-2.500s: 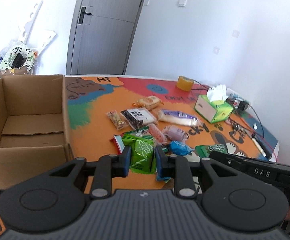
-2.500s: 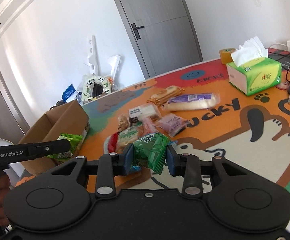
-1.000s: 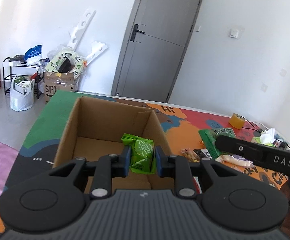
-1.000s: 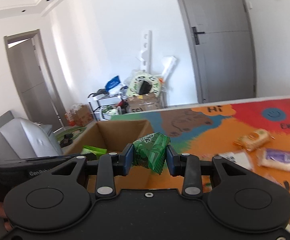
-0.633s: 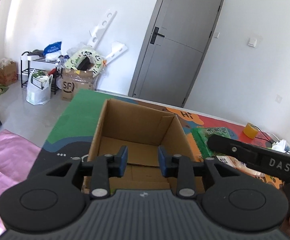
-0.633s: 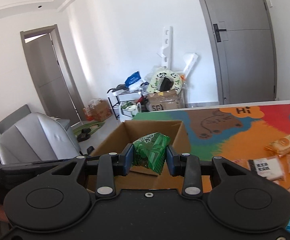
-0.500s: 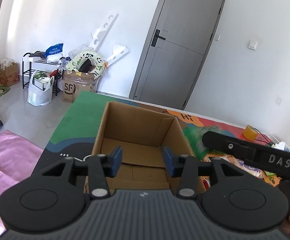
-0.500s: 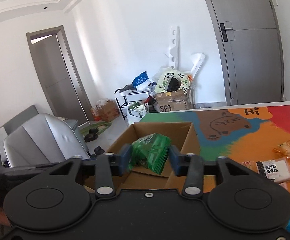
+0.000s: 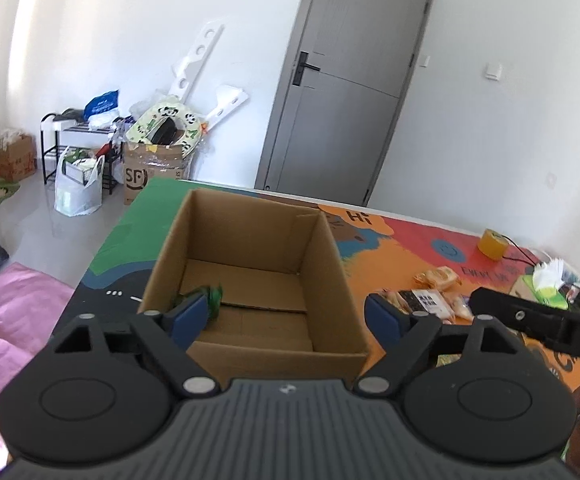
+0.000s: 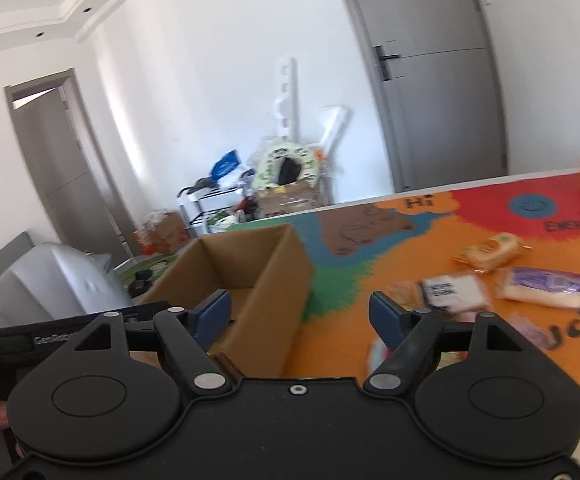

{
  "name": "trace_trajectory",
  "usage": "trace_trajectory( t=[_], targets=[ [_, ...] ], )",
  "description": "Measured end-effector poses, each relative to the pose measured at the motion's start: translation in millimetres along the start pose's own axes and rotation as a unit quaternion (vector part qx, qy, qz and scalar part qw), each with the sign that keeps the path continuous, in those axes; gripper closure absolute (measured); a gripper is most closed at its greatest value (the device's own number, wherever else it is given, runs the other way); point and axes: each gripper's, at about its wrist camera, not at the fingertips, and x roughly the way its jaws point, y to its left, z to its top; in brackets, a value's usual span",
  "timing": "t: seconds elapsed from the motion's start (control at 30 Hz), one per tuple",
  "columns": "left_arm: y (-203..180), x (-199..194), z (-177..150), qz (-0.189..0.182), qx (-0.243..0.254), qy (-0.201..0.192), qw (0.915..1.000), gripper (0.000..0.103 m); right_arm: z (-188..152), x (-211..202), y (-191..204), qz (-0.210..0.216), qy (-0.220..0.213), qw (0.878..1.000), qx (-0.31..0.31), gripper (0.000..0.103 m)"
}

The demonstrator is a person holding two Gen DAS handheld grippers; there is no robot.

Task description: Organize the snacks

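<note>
An open cardboard box (image 9: 250, 232) stands on the colourful table mat (image 9: 409, 248). One green snack packet (image 9: 208, 296) lies on the box floor at its left, partly hidden by a left fingertip. My left gripper (image 9: 286, 314) hovers over the box's near edge; its jaws are opening with nothing between them. My right gripper (image 10: 298, 314) is just right of the box (image 10: 282, 292); its jaws are also opening and hold nothing. I cannot see the second green packet. Loose snacks lie to the right: an orange packet (image 10: 489, 254), a black-and-white one (image 10: 453, 292) and a purple one (image 10: 545, 286).
A yellow tape roll (image 9: 491, 243) and a green tissue box (image 9: 545, 284) sit at the table's far right. Beyond the table's left end are a taped carton (image 9: 150, 172), a white bag (image 9: 76, 192) and a pink cloth (image 9: 2, 320). A grey door (image 9: 341, 100) is behind.
Both grippers have let go of their green packets and spread wide. The left packet now lies in the box. The right view has swung right, towards the loose snacks.
</note>
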Motion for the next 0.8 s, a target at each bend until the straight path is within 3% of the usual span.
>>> trace_trajectory(
  t=[0.3,0.8],
  targets=[
    [-23,-1,-13,-0.021,0.012,0.007,0.9997,0.014,-19,-38,-31,-0.051,-0.026,0.998,0.016,0.008],
    [-64,4,-39,-0.075,0.036,0.028,0.9961,0.014,-47,-66,-73,-0.077,-0.013,0.995,0.056,0.011]
  ],
)
